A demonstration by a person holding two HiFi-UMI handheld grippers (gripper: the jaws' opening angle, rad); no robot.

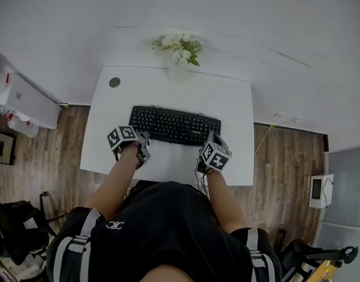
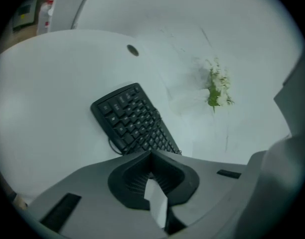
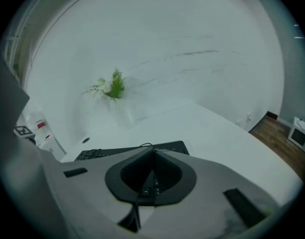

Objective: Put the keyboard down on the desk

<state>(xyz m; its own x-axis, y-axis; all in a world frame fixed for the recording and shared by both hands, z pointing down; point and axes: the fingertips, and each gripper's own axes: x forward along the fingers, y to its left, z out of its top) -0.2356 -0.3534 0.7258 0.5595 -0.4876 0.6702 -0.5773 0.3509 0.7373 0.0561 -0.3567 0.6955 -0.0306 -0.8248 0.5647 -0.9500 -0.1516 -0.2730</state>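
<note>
One black keyboard lies flat on the white desk, near the middle and slightly toward the person, long side running left to right. Key legends too small to read, no brand legible. In the left gripper view a thin dark cable loops at its near edge.

Two hand-held grippers, one per hand, each with one marker cube carrying black-and-white squares and no readable text. The left hand-held gripper is at the keyboard's near-left corner. Its own view shows the jaws closed tip to tip, white desk in the slit below them, and the keyboard running off beyond the tips. The right hand-held gripper is at the near-right corner. Its jaws are also together at the tips, a few keys show through the slit lower down, and the keyboard is just past them. Cannot tell if either touches the keyboard.

One round cable hole at the desk's far-left corner. One white vase of white flowers at the far edge by the wall. On the wood floor are one white cabinet at left and one small white device with a screen at right, screen text unreadable.
</note>
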